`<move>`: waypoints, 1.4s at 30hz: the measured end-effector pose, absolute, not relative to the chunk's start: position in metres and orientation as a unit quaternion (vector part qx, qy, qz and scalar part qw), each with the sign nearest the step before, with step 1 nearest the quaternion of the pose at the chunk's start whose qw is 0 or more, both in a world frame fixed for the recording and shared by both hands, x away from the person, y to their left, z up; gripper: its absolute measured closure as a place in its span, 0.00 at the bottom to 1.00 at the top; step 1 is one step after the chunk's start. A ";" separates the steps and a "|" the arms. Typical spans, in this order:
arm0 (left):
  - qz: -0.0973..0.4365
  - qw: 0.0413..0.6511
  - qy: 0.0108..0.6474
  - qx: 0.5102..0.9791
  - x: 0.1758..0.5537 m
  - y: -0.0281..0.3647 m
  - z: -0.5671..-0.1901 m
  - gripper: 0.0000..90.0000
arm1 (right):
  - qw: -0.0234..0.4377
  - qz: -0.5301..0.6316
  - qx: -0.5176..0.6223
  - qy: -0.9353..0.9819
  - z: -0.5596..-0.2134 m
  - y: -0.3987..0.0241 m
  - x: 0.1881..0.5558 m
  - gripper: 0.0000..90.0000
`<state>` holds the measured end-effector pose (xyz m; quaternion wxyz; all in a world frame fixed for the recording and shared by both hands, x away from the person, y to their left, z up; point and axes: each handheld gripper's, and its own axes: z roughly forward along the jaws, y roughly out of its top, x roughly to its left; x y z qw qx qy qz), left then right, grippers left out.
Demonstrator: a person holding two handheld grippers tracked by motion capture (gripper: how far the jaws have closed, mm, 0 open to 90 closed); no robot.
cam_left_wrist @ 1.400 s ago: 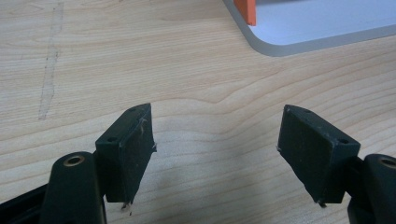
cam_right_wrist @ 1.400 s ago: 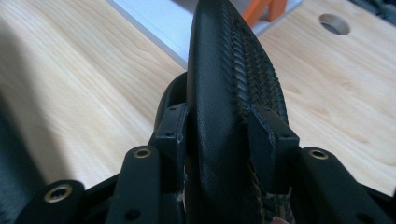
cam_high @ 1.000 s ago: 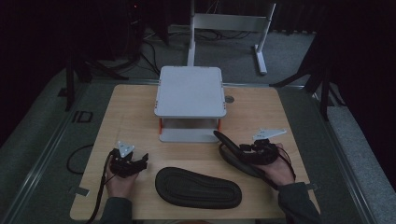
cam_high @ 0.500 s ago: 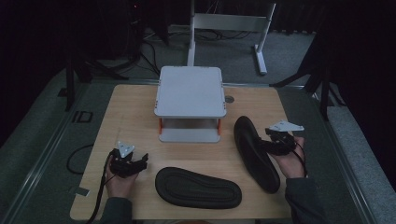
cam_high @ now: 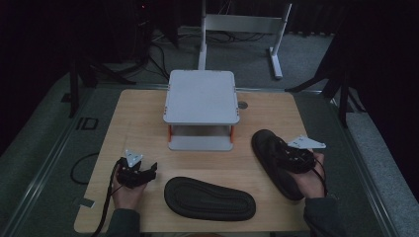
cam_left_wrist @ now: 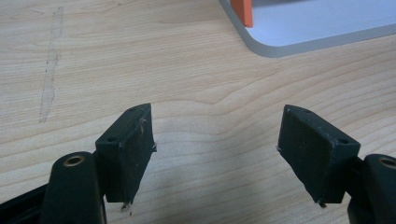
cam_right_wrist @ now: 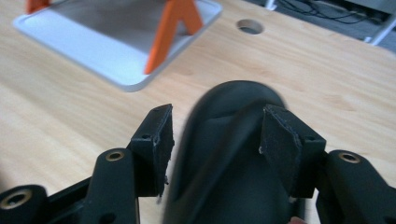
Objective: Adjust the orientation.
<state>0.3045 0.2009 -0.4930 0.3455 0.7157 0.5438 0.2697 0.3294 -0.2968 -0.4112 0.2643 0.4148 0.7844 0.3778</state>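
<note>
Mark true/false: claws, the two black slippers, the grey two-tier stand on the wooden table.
1. The left claw stands open over bare wood. True.
2. The black rubber slipper at the right lies between the right claw's jaws. True.
3. Both slippers sit on the grey two-tier stand. False: both lie on the light wooden table.
4. The left claw holds the sole-up black slipper. False: it holds nothing; that slipper lies beside it.

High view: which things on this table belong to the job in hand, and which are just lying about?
In the job:
- right sandal, between the open jaws of the right hand-held gripper
- sole-up sandal
- two-tier white shelf

Lying about:
- left hand-held gripper, open, idle
- floor cables
- white stand
</note>
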 end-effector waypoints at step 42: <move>0.277 0.400 0.486 0.726 0.262 0.186 -0.462 0.30 | 0.092 0.409 0.257 0.871 -0.457 -0.168 0.288 0.47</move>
